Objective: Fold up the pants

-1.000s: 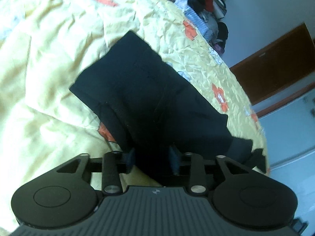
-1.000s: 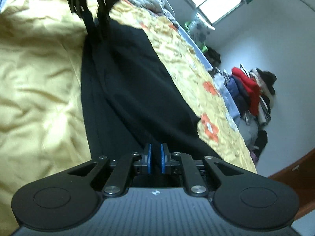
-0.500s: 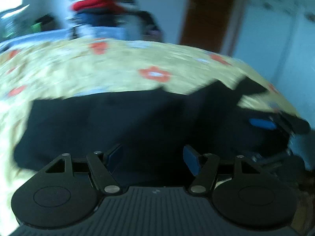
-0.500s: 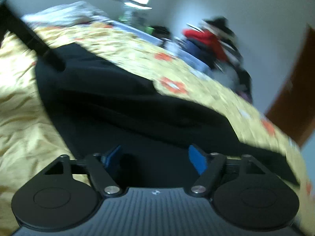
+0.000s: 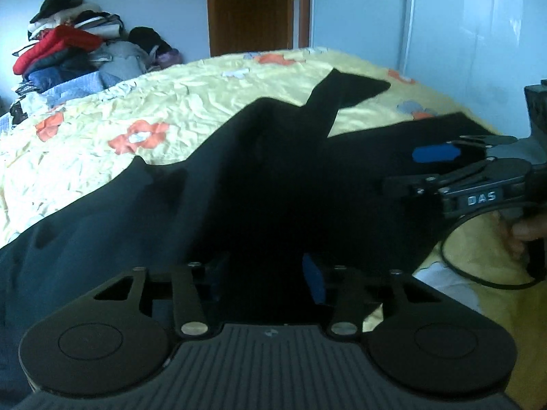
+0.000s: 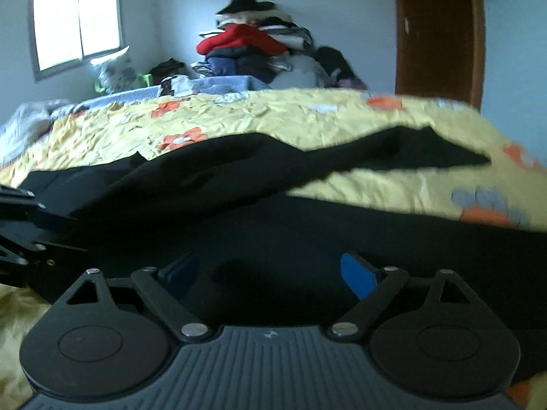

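Note:
Black pants (image 5: 259, 171) lie spread on the yellow flowered bedspread (image 5: 154, 102), one leg end reaching the far corner (image 5: 359, 89). My left gripper (image 5: 266, 276) hovers low over the near part. Its jaws are closing, with dark cloth under the gap, and the pads do not press on it. My right gripper (image 5: 420, 167) comes in from the right, held by a hand (image 5: 519, 235). In its own view the right gripper (image 6: 270, 273) is opening wide over the pants (image 6: 239, 177) with nothing gripped. Part of my left gripper (image 6: 41, 232) shows at the left edge.
A pile of clothes (image 5: 68, 48) (image 6: 253, 44) sits beyond the bed's far side. A brown door (image 5: 253, 7) (image 6: 437, 30) is behind, a window (image 6: 75, 24) at the left, and a white wardrobe (image 5: 461, 34) at the right. A cable (image 5: 478, 273) loops below the right gripper.
Both grippers let go of the pants, rolled upright and moved sideways along the bed. The right went from shut to wide open. The left opened, then narrowed again.

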The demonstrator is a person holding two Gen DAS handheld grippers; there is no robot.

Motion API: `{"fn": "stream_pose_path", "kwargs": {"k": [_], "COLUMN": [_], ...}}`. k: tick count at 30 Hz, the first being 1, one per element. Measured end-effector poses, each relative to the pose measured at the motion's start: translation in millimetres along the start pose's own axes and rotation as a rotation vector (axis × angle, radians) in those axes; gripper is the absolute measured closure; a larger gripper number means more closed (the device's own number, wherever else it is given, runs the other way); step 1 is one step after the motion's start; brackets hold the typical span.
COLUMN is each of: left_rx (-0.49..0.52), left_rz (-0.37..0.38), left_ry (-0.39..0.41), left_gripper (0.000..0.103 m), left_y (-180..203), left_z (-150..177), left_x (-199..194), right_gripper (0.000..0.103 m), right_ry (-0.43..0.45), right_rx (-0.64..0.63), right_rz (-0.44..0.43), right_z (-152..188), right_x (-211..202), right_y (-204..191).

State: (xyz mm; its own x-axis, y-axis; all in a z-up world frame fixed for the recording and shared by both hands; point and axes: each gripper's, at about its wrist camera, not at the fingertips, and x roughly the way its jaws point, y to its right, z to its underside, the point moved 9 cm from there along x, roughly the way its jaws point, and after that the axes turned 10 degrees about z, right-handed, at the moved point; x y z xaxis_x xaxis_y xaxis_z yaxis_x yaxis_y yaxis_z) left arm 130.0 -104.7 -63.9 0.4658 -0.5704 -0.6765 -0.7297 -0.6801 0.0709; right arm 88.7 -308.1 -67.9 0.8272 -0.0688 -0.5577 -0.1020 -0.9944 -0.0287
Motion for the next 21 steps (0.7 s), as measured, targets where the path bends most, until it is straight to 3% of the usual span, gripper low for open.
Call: {"fn": "stream_pose_path", "kwargs": {"k": [7, 11, 13, 18, 21], "left_rx": [0.048, 0.034, 0.023, -0.045, -0.045], "left_rz": [-0.033, -0.011, -0.012, 0.003, 0.012], "left_ry": [0.035, 0.047, 0.062, 0.135, 0.154], "left_gripper": [0.059, 0.084, 0.096, 0.097, 0.097], "left_y": [-12, -9, -9, -12, -10], "left_z": [-6, -6, -7, -11, -12], "left_x": [12, 13, 10, -2, -5], "right_gripper": [0.003, 0.003, 0.003, 0.004, 0.006], "right_ry": [-0.034, 0.01, 0.108, 0.3, 0.324], "right_rx": [-0.02, -0.081, -0.212, -0.741, -0.913], "right_rz": [0.006, 0.018, 0.031, 0.068, 0.01], "right_z": [2, -4, -18, -32, -27], "right_x": [6, 1, -8, -13, -1], "right_y": [-5, -12, -25, -88, -119]}}
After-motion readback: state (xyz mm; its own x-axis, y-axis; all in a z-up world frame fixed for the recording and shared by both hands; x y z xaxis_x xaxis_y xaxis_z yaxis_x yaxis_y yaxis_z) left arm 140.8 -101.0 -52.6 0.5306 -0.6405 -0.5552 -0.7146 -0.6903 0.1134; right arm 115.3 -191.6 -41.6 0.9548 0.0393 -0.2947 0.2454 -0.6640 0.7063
